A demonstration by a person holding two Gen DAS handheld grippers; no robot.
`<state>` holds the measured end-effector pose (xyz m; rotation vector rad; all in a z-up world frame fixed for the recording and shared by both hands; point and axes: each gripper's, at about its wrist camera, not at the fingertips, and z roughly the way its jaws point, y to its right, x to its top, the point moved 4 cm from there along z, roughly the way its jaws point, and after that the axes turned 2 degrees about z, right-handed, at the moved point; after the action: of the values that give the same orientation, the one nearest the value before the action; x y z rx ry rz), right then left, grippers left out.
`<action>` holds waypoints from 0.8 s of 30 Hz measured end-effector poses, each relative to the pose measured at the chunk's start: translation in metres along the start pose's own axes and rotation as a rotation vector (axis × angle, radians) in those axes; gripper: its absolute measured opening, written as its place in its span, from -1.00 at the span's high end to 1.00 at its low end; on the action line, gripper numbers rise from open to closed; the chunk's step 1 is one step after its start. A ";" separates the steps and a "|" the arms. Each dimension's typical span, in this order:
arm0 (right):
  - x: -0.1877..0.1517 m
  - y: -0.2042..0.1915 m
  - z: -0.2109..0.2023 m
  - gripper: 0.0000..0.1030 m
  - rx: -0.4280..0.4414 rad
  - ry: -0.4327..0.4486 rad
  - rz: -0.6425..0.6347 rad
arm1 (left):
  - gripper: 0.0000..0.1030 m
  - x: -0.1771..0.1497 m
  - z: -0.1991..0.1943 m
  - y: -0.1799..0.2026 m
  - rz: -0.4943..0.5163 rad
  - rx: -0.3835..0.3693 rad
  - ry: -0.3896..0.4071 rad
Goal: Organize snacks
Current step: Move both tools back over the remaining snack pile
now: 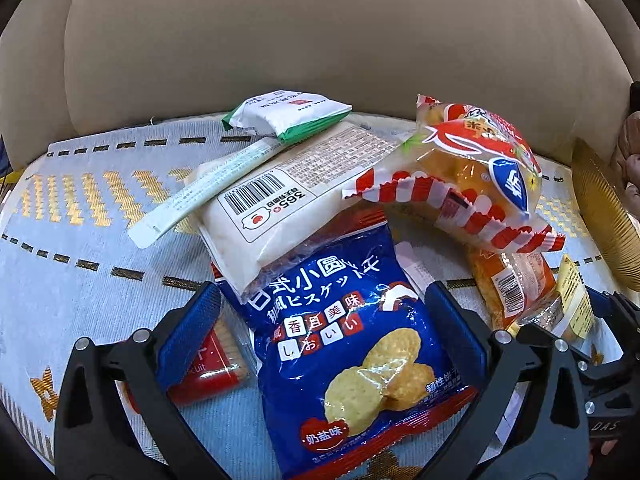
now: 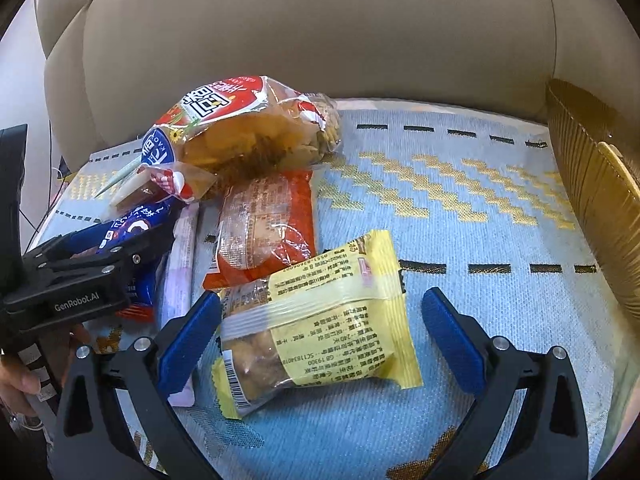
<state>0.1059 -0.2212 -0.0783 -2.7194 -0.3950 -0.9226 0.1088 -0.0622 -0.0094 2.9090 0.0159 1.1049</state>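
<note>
Landmark: I place everything against the blue biscuit bag (image 1: 352, 344), lying flat on the light blue woven cloth (image 1: 80, 240) over a beige cushioned seat (image 1: 320, 32).

Blue biscuit bag, axis: its long axis runs from my left claw up toward the seat back, the printed biscuits at the near end, the top edge tucked under a white packet.

Left claw (image 1: 320, 320): spread wide, one blue pad either side of the blue biscuit bag, not pressing it.

Right claw (image 2: 320, 332): spread wide, straddling a yellow packet (image 2: 320, 320); its left pad sits just beside the wrapper, its right pad is apart from it.

Yellow packet, axis: tilted, barcode end near me, the other end pointing away and to the right.

Pile beyond the bag: white packet (image 1: 296, 208) with a barcode resting on the bag's far edge; a thin stick sachet (image 1: 200, 192) and a green-edged packet (image 1: 288, 116) on top of that; a red-and-white striped bread bag (image 1: 472, 168) to the bag's right, over an orange packet (image 1: 508, 284).

Left of the bag: a red cracker packet (image 1: 212, 364), partly behind my left pad.

Container: a gold ribbed bowl (image 2: 592, 200) at the far right; I cannot see inside it.

Only in the right view: the yellow packet's whole back, a pale pink stick (image 2: 182, 264) between it and the bag, and a hand (image 2: 20, 380) gripping the left tool.
</note>
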 end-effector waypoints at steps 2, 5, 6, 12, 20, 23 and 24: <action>-0.001 -0.002 0.001 -0.91 -0.011 -0.003 -0.008 | -0.94 0.000 0.000 0.000 0.000 -0.001 0.000; 0.000 -0.004 0.003 -0.91 -0.016 -0.005 -0.015 | -0.94 0.000 0.000 0.001 -0.001 0.002 0.000; 0.000 -0.004 0.003 -0.91 -0.016 -0.005 -0.015 | -0.94 0.000 0.000 0.000 -0.002 0.002 -0.001; 0.000 -0.005 0.004 -0.91 -0.022 -0.006 -0.020 | -0.94 0.000 0.000 0.000 -0.002 0.005 -0.002; 0.000 -0.006 0.005 -0.91 -0.024 -0.007 -0.023 | -0.94 0.000 0.000 0.000 -0.002 0.008 -0.003; -0.001 -0.006 0.005 -0.91 -0.024 -0.007 -0.023 | -0.94 -0.001 -0.001 -0.003 0.002 0.009 -0.003; -0.001 -0.005 0.004 -0.91 -0.024 -0.007 -0.023 | -0.94 -0.001 0.000 -0.002 0.004 0.011 -0.004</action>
<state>0.1062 -0.2151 -0.0813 -2.7460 -0.4203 -0.9294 0.1077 -0.0600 -0.0100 2.9214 0.0164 1.1036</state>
